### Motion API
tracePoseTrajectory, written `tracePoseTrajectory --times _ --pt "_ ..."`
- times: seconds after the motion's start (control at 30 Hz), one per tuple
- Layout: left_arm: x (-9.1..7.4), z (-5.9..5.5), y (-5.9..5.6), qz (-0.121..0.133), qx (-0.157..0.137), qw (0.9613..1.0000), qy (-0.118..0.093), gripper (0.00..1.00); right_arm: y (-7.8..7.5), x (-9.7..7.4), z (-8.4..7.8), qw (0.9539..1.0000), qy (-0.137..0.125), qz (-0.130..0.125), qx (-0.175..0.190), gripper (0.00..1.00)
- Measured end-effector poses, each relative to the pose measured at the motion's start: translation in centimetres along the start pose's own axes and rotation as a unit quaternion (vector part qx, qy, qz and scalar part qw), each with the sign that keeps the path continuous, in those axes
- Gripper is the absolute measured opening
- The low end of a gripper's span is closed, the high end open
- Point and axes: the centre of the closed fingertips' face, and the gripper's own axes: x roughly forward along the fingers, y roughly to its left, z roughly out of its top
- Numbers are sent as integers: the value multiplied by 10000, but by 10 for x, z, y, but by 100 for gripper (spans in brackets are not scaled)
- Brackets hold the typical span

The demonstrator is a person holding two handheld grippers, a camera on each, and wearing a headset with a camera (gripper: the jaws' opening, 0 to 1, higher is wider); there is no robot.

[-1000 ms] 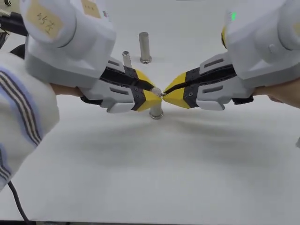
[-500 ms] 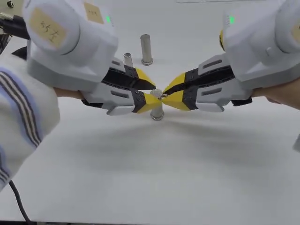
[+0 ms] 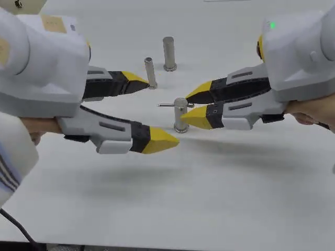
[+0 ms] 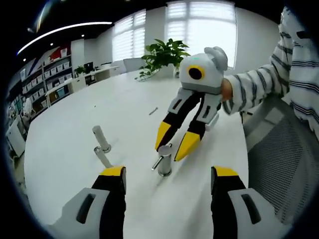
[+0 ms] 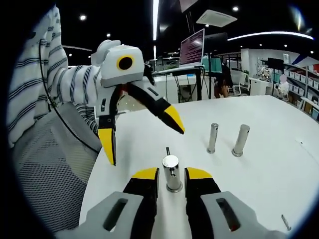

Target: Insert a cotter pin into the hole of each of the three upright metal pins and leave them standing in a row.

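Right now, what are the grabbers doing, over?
Left gripper open wide. Right gripper open, jaws either side of nearest metal pin. Cotter pin through its hole; middle pin and far pin bare. Nothing blocking.

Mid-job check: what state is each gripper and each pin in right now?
Near metal pin: upright, cotter pin through its hole.
Cotter pin: inserted, sticking out sideways.
Middle metal pin: upright, no cotter pin.
Far metal pin: upright, no cotter pin.
Left gripper: open, empty.
Right gripper: open, jaws flanking near metal pin.
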Motion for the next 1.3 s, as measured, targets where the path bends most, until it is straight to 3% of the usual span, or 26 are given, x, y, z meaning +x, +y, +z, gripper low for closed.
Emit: tracePoseTrajectory --times 0.13,0.2,0.3,0.43,0.7,1.03,1.3 --pt "0 -11 -7 51 -343 9994 -63 80 -4 2 -2 9999 -80 -16 117 17" --pt "1 -12 -9 130 -437 9989 -142 91 -5 4 -2 9998 -103 -15 151 17" --pt "1 -14 -11 189 -517 9983 -188 99 -3 7 -2 9997 -142 40 169 17" --pt "1 -20 -18 165 -532 9984 -59 99 -1 11 -4 9999 -114 62 14 14" --pt "2 -25 -25 246 -849 9960 -152 99 1 17 -6 9999 -90 103 -45 12" --pt "0 -32 -30 332 -1079 9935 -156 99 1 17 -6 9983 57 149 -562 8" --pt "-1 -26 -27 385 -1076 9931 -253 99 -13 23 -3 9984 32 162 -538 8"
